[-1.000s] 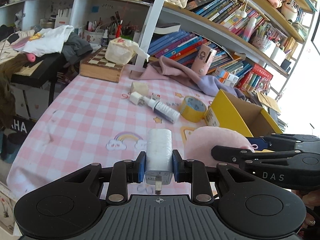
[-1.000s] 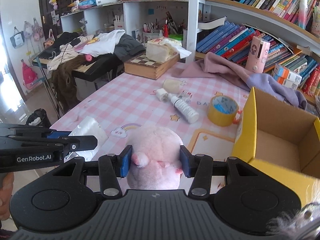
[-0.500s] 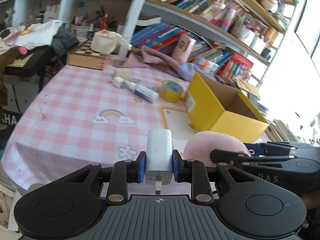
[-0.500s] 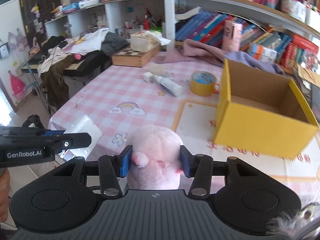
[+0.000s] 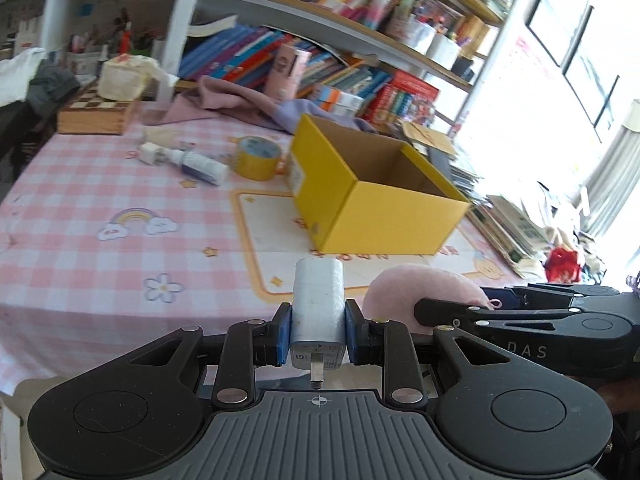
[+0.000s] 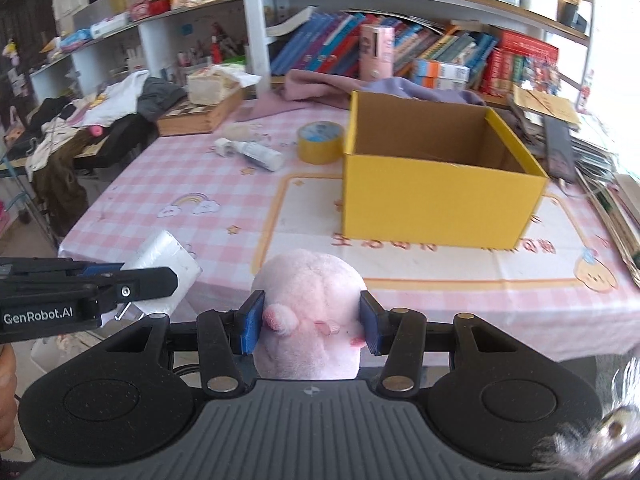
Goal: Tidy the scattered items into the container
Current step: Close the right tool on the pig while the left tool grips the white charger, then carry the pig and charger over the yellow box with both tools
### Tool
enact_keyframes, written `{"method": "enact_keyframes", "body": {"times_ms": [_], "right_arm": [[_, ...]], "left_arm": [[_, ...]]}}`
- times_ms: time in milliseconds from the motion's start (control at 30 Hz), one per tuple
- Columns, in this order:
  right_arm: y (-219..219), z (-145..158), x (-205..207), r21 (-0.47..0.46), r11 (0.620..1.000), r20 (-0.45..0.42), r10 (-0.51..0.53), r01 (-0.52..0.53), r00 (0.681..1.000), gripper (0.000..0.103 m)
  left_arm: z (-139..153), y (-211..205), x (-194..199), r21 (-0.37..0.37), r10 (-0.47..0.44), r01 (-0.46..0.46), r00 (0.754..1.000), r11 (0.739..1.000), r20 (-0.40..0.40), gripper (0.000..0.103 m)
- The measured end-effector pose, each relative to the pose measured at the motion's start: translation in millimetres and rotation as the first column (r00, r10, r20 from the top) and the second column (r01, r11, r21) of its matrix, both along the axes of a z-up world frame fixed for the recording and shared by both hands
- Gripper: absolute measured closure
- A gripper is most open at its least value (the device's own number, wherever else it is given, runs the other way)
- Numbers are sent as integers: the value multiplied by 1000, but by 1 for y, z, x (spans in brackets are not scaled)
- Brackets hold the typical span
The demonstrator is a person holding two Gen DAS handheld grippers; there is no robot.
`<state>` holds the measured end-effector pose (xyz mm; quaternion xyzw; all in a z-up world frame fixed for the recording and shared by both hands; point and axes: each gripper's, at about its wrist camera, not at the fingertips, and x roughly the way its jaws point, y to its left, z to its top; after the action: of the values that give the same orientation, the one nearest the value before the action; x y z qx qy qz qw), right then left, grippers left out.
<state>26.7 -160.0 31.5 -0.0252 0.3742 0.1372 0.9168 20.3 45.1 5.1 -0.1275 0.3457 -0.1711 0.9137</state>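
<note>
My left gripper (image 5: 318, 334) is shut on a white wall charger (image 5: 318, 304), its prong pointing back at the camera; the same white charger (image 6: 166, 266) shows at the left of the right wrist view. My right gripper (image 6: 312, 326) is shut on a pink plush toy (image 6: 310, 304), also seen as a pink plush toy (image 5: 424, 294) at the right of the left wrist view. Both hover off the near edge of the table. An open yellow cardboard box (image 6: 436, 184) (image 5: 372, 196) stands ahead on the pink checked cloth, its inside bare.
Behind the box lie a yellow tape roll (image 6: 320, 142), a small white bottle (image 6: 262, 156) and a white adapter (image 6: 224, 146). A wooden chessboard box (image 6: 200, 116), a mauve cloth (image 6: 320, 84) and bookshelves line the back. Stacked books (image 6: 608, 184) sit to the right.
Both grippers swung right and drew back from the table with their loads. The yellow box moved from the right edge toward the middle of both views.
</note>
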Motion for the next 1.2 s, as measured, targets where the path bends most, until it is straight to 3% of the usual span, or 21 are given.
{"method": "enact_keyframes", "body": {"times_ms": [700,1200], "right_arm": [[-60,2,-25,-3,982,5,-188,188,982,57],[-86,-5,9,3,972,-12,-235,235,972,57]], "left_arm": [[3,-59,14,-3,-174,174,985,985,20,78],[-1,-90,55,20,-247,247,969,969,8,78]]}}
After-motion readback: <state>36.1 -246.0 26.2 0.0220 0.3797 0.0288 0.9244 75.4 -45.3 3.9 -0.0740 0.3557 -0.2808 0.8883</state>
